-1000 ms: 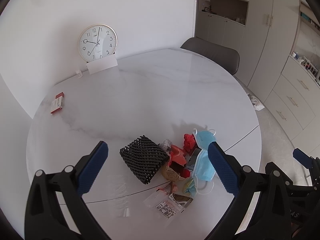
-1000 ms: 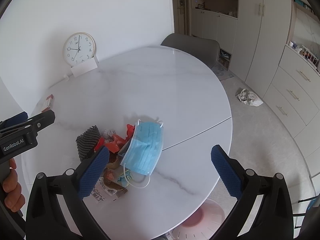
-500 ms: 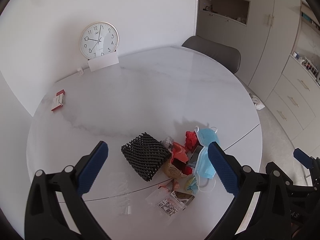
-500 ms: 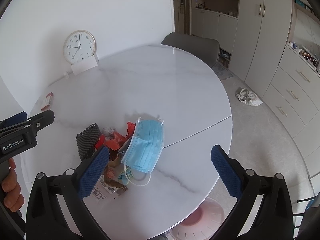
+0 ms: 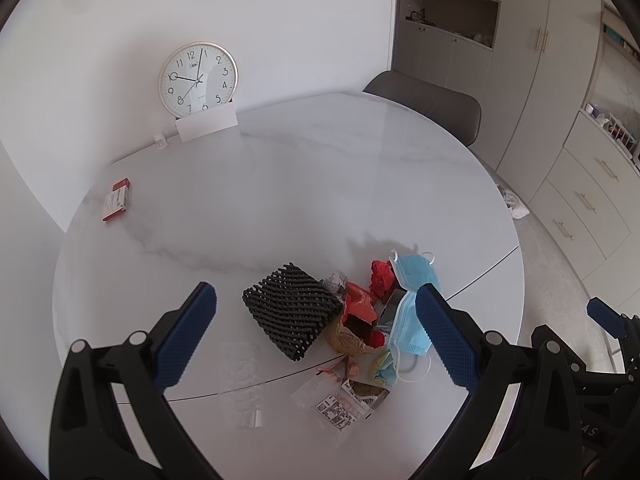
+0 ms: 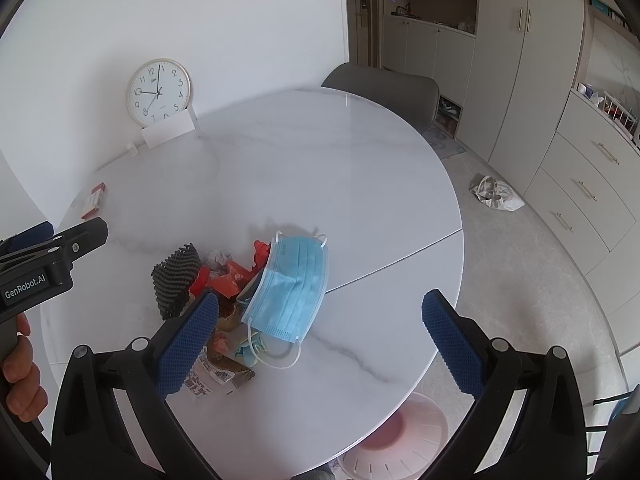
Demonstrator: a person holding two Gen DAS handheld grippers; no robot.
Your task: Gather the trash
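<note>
My two grippers [image 5: 316, 340] [image 6: 320, 340] hung spread and empty over the trash: blue mask [image 6: 290, 290], black foam netting [image 5: 294, 310], red wrappers [image 5: 360, 308].

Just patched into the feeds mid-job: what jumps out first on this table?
A heap of trash sits near the front edge of the round marble table, topped by a blue face mask with a black foam net on its left side. Far back, a wall clock leans against the wall, with a small red box lying alone at the left. Both the left gripper and the right gripper hover open and empty.
</note>
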